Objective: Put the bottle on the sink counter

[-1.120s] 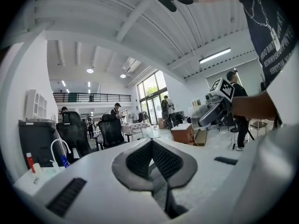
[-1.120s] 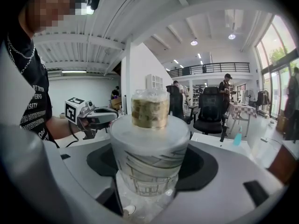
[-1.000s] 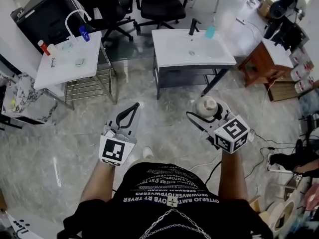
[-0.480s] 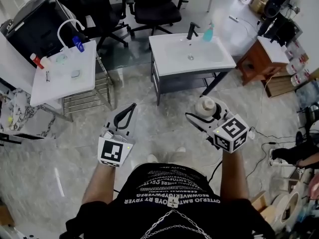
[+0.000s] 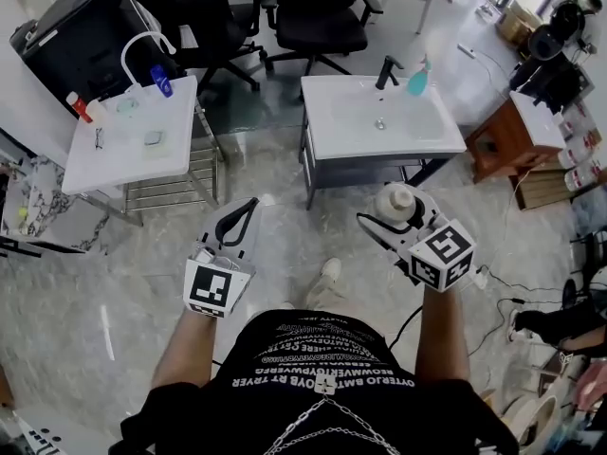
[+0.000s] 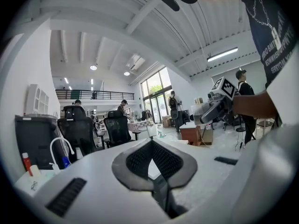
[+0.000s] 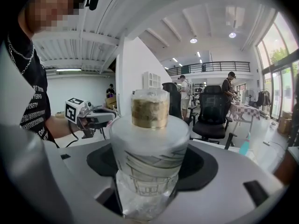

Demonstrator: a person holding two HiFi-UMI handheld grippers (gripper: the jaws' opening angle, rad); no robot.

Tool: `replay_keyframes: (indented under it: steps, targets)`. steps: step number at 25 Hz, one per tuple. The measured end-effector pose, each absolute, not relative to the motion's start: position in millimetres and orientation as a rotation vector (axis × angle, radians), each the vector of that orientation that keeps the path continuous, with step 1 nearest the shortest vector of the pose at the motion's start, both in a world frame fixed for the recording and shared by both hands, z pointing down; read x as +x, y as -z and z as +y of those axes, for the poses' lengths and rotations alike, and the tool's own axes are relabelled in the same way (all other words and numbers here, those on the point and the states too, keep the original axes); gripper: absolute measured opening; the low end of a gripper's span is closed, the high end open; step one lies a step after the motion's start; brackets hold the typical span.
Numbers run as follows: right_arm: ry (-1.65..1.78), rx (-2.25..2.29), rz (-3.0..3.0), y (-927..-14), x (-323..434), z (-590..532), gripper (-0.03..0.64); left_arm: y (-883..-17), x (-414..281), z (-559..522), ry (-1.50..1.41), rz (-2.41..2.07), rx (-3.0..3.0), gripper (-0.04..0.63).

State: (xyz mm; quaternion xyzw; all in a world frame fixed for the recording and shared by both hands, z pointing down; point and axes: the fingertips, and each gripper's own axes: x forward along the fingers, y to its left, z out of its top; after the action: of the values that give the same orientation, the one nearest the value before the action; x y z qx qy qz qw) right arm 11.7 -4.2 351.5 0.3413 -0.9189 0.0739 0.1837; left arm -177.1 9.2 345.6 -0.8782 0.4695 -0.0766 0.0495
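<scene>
- At far left stands a white table (image 5: 114,154) with a curved white tap (image 5: 142,45). A small red bottle (image 5: 73,100) and a blue one (image 5: 161,81) stand along its far edge.
- My left gripper (image 5: 250,204) is out in front of me above the marbled floor (image 5: 104,282). Its jaws are brought together at the tips, and the left gripper view shows nothing caught between the dark pads (image 6: 135,160). Its marker cube (image 5: 212,288) sits near my hand.
- Two black office chairs (image 5: 318,12) stand beyond the sink counter.
- The sink counter (image 5: 356,145) is ahead of me, white on a dark base. A black tap (image 5: 387,69) and a teal spray bottle (image 5: 418,79) stand at its back edge, and its basin holds nothing.
- My right gripper (image 5: 389,214) has its jaws set wide and clamped round the body of the bottle (image 5: 395,200).
- The bottle is frosted white with a line drawing on it, and has a gold-coloured neck under a clear cap. It stands upright in the jaws, in the air over the floor, well short of the sink counter and touching nothing else.
- A brown wooden cabinet (image 5: 498,145) with a white top stands just right of the counter.
</scene>
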Motion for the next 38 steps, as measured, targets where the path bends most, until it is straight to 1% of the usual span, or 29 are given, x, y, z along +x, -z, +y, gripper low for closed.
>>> replay_keyframes:
  steps: [5, 15, 26, 32, 38]
  targets:
    - [-0.205, 0.924, -2.616, -356.1, 18.3, -48.4, 0.331, -344.6, -164.3, -29.9, 0.265, 1.457, -2.655, 0.005]
    - [-0.184, 0.891, -2.644, -351.9, 48.5, -144.1, 0.331, -338.5, -141.1, -132.5, 0.226, 1.573, -2.569, 0.006]
    - [-0.165, 0.816, -2.65, -363.6, 106.8, -235.5, 0.331, -342.1, -70.7, -229.6, 0.258, 1.607, -2.569, 0.006]
    - [-0.218, 0.824, -2.629, -403.8, 125.4, -291.5, 0.331, -354.5, -57.3, -252.8, 0.265, 1.67, -2.546, 0.005]
    - [-0.253, 0.858, -2.614, -468.9, 108.9, -334.0, 0.331, -384.9, -74.1, -263.2, 0.347, 1.759, -2.539, 0.006]
